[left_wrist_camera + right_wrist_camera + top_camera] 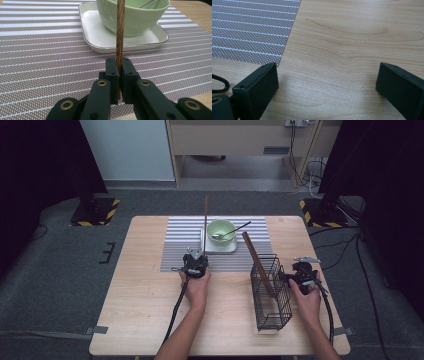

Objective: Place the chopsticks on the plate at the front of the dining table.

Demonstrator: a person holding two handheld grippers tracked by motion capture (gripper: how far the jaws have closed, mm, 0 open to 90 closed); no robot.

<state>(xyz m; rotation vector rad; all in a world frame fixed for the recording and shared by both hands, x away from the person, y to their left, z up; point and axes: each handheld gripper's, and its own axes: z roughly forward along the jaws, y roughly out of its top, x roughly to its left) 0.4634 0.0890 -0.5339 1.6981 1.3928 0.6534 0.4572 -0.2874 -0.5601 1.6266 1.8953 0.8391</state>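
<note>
While the left hand-held gripper [119, 68] is clamped on a brown chopstick [120, 30], the right hand-held gripper [327, 82] stands wide open, empty, above the desk [342, 37].

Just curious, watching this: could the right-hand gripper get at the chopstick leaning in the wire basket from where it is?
Probably yes. The right gripper is open and empty, right beside the wire basket, and the chopstick sticks out above the rim with nothing over it. The left gripper is busy elsewhere, clamped on another chopstick.
</note>
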